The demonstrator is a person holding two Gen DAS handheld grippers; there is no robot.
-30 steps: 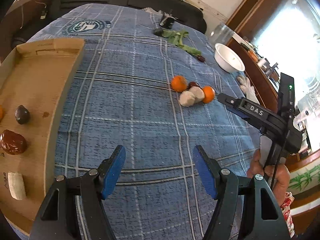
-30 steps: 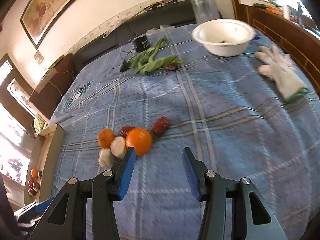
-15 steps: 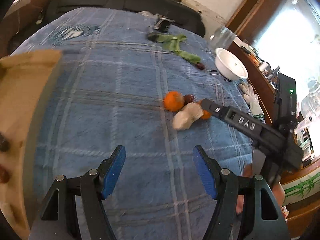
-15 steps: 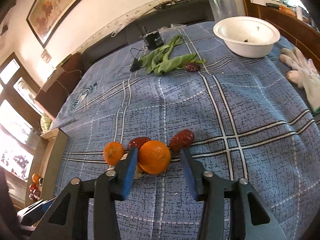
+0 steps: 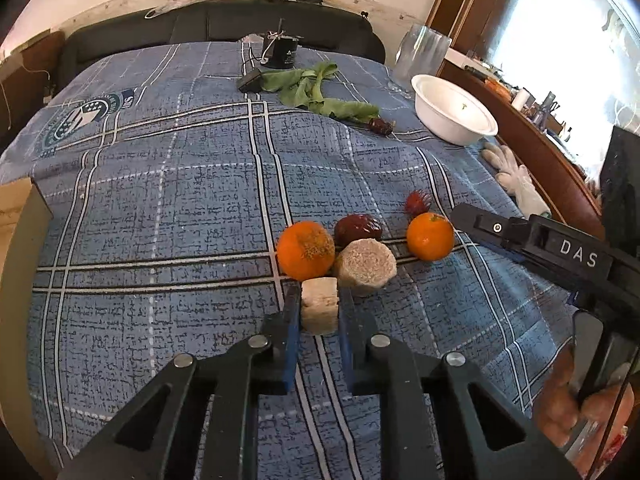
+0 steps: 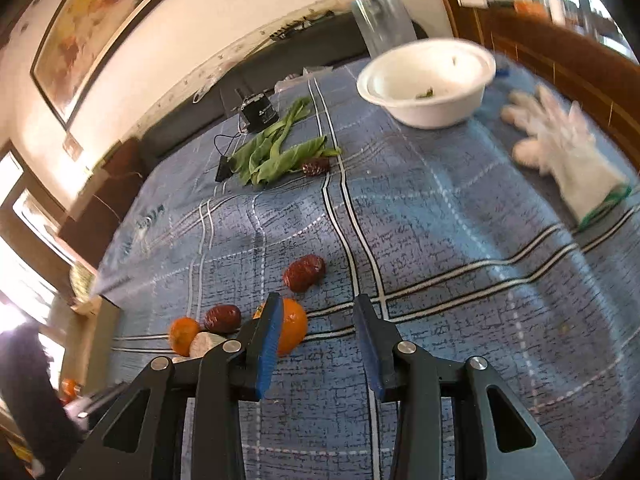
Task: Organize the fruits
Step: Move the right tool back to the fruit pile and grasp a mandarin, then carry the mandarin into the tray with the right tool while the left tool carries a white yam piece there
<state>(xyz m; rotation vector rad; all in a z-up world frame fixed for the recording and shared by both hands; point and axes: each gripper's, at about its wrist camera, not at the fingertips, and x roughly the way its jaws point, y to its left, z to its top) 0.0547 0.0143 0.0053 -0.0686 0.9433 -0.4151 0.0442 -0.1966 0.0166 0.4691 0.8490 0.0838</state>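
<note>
1. The left gripper (image 5: 319, 308) is pressed in on a pale, rough-cut cylinder piece (image 5: 319, 311), which is pinched between the blue pads (image 5: 291, 322); the piece appears to rest on the blue plaid cloth (image 5: 160, 208), though its underside is hidden.
2. A larger beige, grainy chunk (image 5: 365, 266) with faceted sides is seen just behind the pinched piece, touching a dimpled orange mandarin (image 5: 305, 250) to its left.
3. A glossy dark red date (image 5: 358, 230) is tucked behind these two, and a second, smoother mandarin (image 5: 430, 236) lies to the right, apart from the chunk.
4. A small spiky red fruit (image 5: 418, 202) is placed just behind that second mandarin.
5. The right gripper (image 6: 318, 336) is held spread, with nothing between its fingers; the second mandarin is partly covered by its left finger (image 6: 269, 344), and contact cannot be judged.
6. A wrinkled red date (image 6: 304, 273) is seen alone ahead of that gripper.
7. Farther back, green leaves (image 5: 316, 94), another dark date (image 5: 380, 125), a white bowl (image 5: 454, 114) and a white glove (image 6: 560, 148) are laid on the cloth.
8. The edge of a cardboard box (image 5: 20, 216) is visible at the left.
</note>
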